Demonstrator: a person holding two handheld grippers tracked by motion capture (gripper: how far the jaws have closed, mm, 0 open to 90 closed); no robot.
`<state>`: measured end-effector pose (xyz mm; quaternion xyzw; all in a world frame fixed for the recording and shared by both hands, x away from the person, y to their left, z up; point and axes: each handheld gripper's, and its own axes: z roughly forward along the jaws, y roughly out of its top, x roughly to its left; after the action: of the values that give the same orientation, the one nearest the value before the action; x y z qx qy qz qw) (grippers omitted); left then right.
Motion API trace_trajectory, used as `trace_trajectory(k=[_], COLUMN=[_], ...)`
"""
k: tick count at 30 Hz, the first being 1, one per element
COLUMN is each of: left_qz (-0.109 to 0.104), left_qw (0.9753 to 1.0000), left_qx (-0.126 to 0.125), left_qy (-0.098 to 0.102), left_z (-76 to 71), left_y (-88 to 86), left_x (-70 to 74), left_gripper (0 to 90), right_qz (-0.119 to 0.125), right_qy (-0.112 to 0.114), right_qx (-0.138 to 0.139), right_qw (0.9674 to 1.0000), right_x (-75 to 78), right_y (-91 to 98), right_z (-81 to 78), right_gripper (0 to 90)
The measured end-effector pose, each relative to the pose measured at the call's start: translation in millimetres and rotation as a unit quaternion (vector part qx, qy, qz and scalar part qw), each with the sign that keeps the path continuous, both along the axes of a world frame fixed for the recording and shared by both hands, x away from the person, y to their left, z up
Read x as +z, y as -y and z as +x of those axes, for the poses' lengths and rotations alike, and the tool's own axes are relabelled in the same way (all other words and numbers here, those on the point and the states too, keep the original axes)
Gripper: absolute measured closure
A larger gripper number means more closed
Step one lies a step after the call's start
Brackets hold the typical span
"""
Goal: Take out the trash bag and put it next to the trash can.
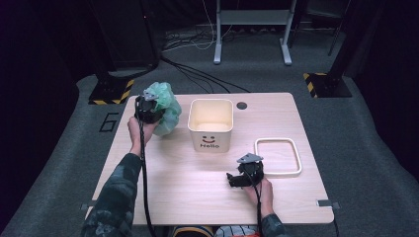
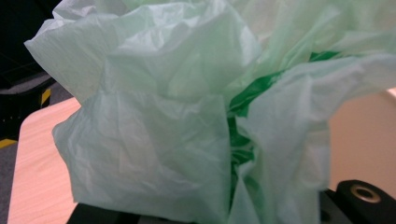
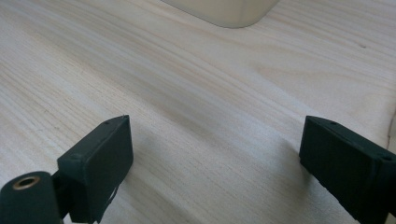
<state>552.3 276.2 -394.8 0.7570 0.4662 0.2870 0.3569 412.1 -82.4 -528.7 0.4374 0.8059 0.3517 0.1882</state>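
Crumpled green bag (image 1: 165, 111) sits clamped in left gripper (image 1: 148, 109); right gripper (image 1: 243, 178) rests wide open, empty.

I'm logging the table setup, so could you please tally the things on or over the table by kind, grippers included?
Grippers: 2, left gripper shut on the bag, right gripper open over bare wood.
Green bag: 1
White bin: 1
White frame: 1
Total: 5
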Motion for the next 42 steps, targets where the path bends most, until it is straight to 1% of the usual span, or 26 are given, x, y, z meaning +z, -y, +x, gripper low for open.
trace_trajectory(k=[5, 6, 8, 9, 11, 12, 14, 15, 17, 18, 19, 21, 22, 23, 25, 26, 27, 28, 30, 32, 34, 35, 37, 38, 41, 42], left_qz=[0.013, 0.017, 0.040, 0.039, 0.030, 0.030, 0.028, 0.022, 0.010, 0.009, 0.011, 0.015, 0.014, 0.018, 0.021, 0.020, 0.020, 0.015, 0.012, 0.011, 0.011, 0.004, 0.004, 0.004, 0.003, 0.001], left_qw=[0.9999, 0.9998, 0.9992, 0.9992, 0.9994, 0.9993, 0.9989, 0.9989, 0.9988, 0.9987, 0.9985, 0.9984, 0.9982, 0.9980, 0.9976, 0.9976, 0.9975, 0.9976, 0.9974, 0.9971, 0.9971, 0.9973, 0.9973, 0.9971, 0.9966, 0.9967], left_qx=[0.009, 0.007, 0.009, 0.009, 0.005, 0.003, -0.002, -0.005, -0.005, -0.008, -0.003, -0.004, -0.002, 0.003, 0.016, 0.023, 0.024, 0.022, 0.022, 0.019, 0.013, 0.012, 0.013, 0.012, 0.001, -0.004], left_qy=[-0.001, -0.001, -0.002, -0.005, -0.016, -0.020, -0.037, -0.041, -0.048, -0.050, -0.054, -0.054, -0.057, -0.061, -0.064, -0.063, -0.063, -0.065, -0.068, -0.072, -0.074, -0.073, -0.072, -0.075, -0.082, -0.081], left_z=[4.7, 6.3, 9.4, 10.8, 12.8, 12.8, 13.5, 13.2, 12.4, 12.5, 12.2, 11.7, 11.1, 10.2, 8.2, 6.9, 5.8, 4.6, 2.3, -2.3, -7.6, -11.3, -16.4, -19.2, -28.8, -32.2], left_y=[1.0, 2.1, 5.4, 6.2, 9.4, 11.3, 15.7, 17.3, 20.6, 21.9, 23.9, 25.7, 26.8, 28.3, 29.0, 28.6, 27.7, 26.7, 25.4, 23.7, 21.6, 19.3, 16.8, 15.7, 11.4, 10.4], left_x=[-8.1, -8.8, -10.4, -12.0, -17.9, -20.2, -27.2, -30.0, -33.0, -33.4, -33.5, -32.8, -32.2, -31.7, -30.0, -29.2, -28.4, -28.2, -27.8, -28.2, -29.0, -29.1, -29.2, -29.5, -30.6, -30.6], left_gripper=[82.0, 82.0, 81.7, 81.7, 81.1, 80.6, 78.4, 77.2, 71.2, 68.4, 62.8, 56.1, 51.1, 47.0, 29.2, 25.0, 21.4, 18.7, 14.3, 12.3, 6.8, 5.0, 2.9, 1.8, 0.0, 0.0], right_qz=[0.000, -0.001, -0.001, -0.001, -0.001, 0.000, 0.000, 0.000, 0.000, 0.000, 0.000, 0.000, 0.000, 0.000, 0.000, 0.000, -0.001, -0.001, -0.001, 0.000, 0.000, 0.000, 0.000, 0.000, 0.000, 0.000], right_qy=[0.000, 0.001, 0.001, 0.001, 0.001, 0.000, 0.001, 0.000, 0.001, 0.001, 0.001, 0.001, 0.001, 0.001, 0.001, 0.001, 0.002, 0.002, 0.002, 0.002, 0.002, 0.002, 0.002, 0.002, 0.002, 0.002], right_qx=[0.001, 0.001, 0.002, 0.002, 0.002, 0.002, 0.002, 0.002, 0.002, 0.002, 0.002, 0.002, 0.002, 0.002, 0.002, 0.002, 0.002, 0.002, 0.002, 0.001, 0.001, 0.001, 0.001, 0.001, 0.001, 0.001], right_qw=[1.0000, 1.0000, 1.0000, 1.0000, 1.0000, 1.0000, 1.0000, 1.0000, 1.0000, 1.0000, 1.0000, 1.0000, 1.0000, 1.0000, 1.0000, 1.0000, 1.0000, 1.0000, 1.0000, 1.0000, 1.0000, 1.0000, 1.0000, 1.0000, 1.0000, 1.0000], right_x=[0.0, 0.0, 0.0, 0.0, 0.0, 0.0, 0.0, 0.0, 0.1, 0.1, 0.1, 0.1, 0.1, 0.1, 0.1, 0.1, 0.1, 0.1, 0.1, 0.1, 0.2, 0.1, 0.2, 0.2, 0.1, 0.2], right_y=[0.1, 0.2, 0.3, 0.4, 0.5, 0.5, 0.5, 0.5, 0.6, 0.6, 0.6, 0.7, 0.6, 0.6, 0.6, 0.6, 0.6, 0.6, 0.6, 0.6, 0.6, 0.6, 0.7, 0.6, 0.7, 0.6], right_z=[0.1, 0.2, 0.2, 0.3, 0.3, 0.3, 0.3, 0.2, 0.1, 0.1, 0.1, 0.1, 0.1, 0.1, 0.1, 0.0, 0.0, 0.0, 0.0, 0.0, 0.0, 0.0, 0.0, 0.0, -0.1, 0.0], right_gripper=[8.9, 8.9, 9.0, 9.0, 9.1, 9.2, 9.3, 9.4, 9.7, 9.7, 9.8, 9.8, 9.8, 9.8, 9.9, 10.0, 10.0, 10.0, 10.0, 10.3, 10.3, 10.3, 10.4, 10.4, 10.4, 10.4])
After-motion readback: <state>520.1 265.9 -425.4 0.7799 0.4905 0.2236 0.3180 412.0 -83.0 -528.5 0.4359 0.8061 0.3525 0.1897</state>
